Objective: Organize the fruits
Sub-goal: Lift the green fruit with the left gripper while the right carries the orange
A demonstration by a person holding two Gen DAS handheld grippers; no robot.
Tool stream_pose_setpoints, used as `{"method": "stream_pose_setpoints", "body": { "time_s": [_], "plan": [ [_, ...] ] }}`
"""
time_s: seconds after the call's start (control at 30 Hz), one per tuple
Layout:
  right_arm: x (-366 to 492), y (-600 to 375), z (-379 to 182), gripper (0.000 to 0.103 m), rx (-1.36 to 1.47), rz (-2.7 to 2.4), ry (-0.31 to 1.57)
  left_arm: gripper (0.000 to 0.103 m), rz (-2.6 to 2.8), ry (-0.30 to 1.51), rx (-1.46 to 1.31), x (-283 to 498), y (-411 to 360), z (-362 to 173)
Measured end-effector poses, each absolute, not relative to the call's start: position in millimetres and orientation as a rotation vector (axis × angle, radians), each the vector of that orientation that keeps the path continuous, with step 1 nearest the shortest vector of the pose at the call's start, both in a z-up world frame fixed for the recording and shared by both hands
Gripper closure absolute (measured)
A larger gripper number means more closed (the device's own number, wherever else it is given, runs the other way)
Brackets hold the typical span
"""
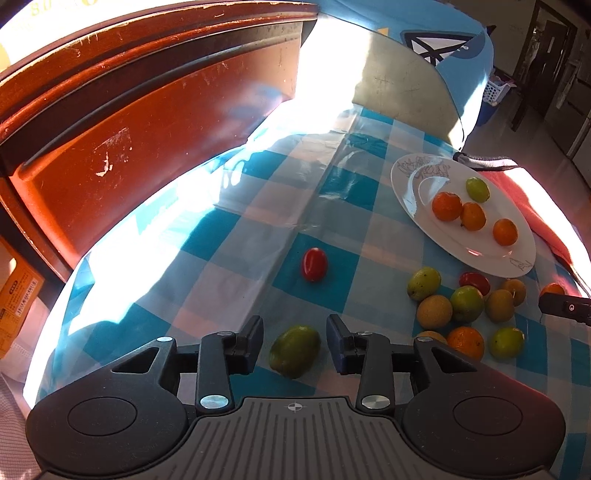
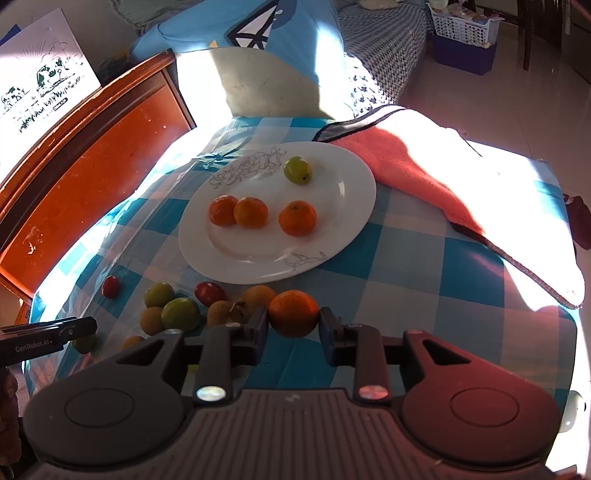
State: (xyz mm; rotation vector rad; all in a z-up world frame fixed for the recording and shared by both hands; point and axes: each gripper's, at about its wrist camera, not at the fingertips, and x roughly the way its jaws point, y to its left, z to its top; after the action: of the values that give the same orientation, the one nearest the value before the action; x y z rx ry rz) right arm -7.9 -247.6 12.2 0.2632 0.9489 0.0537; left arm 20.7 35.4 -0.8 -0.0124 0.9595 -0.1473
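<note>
A white plate (image 2: 343,221) on the blue checked cloth holds three oranges (image 2: 297,218) and a green fruit (image 2: 297,169); it also shows in the left wrist view (image 1: 413,192). My right gripper (image 2: 293,325) is shut on an orange (image 2: 293,312) in front of the plate. My left gripper (image 1: 295,341) is open, with a green fruit (image 1: 294,350) lying between its fingers, not gripped. A pile of green, brown, orange and red fruits (image 1: 465,304) lies below the plate. A red tomato (image 1: 314,264) lies apart.
A red-brown wooden headboard (image 1: 147,122) rises on the left. A pink towel (image 2: 413,173) lies right of the plate. A blue cushion (image 2: 258,33) stands behind. The cloth's edge drops off at right.
</note>
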Motion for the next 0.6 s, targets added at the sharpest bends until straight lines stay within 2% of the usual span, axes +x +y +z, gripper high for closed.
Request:
{"method": "stream_pose_setpoints", "body": {
  "time_s": [0.07, 0.23, 0.3, 0.33, 0.37, 0.6],
  "plan": [
    [-8.2, -246.8, 12.4, 0.073, 0.263, 0.057, 0.949, 0.055, -0.152, 0.955, 0.001, 17.2, 34.1, -1.1],
    [-8.7, -245.7, 11.7, 0.073, 0.259, 0.061, 0.954, 0.056, -0.159, 0.962, 0.033, 12.8, 30.4, -6.1],
    [-8.2, -245.4, 10.9, 0.073, 0.261, 0.06, 0.959, 0.061, -0.162, 0.964, 0.023, 13.8, 31.3, -7.9],
    [-8.2, -245.3, 10.7, 0.073, 0.262, 0.059, 0.959, 0.072, -0.167, 0.963, 0.018, 14.2, 31.8, -8.1],
    [-7.9, -245.0, 10.6, 0.073, 0.261, 0.059, 0.96, 0.076, -0.173, 0.967, 0.016, 14.5, 31.7, -8.5],
    [-7.8, -245.7, 11.0, 0.073, 0.273, 0.061, 0.959, 0.076, -0.182, 0.94, 0.008, 13.4, 27.8, -3.4]
  ]
}}
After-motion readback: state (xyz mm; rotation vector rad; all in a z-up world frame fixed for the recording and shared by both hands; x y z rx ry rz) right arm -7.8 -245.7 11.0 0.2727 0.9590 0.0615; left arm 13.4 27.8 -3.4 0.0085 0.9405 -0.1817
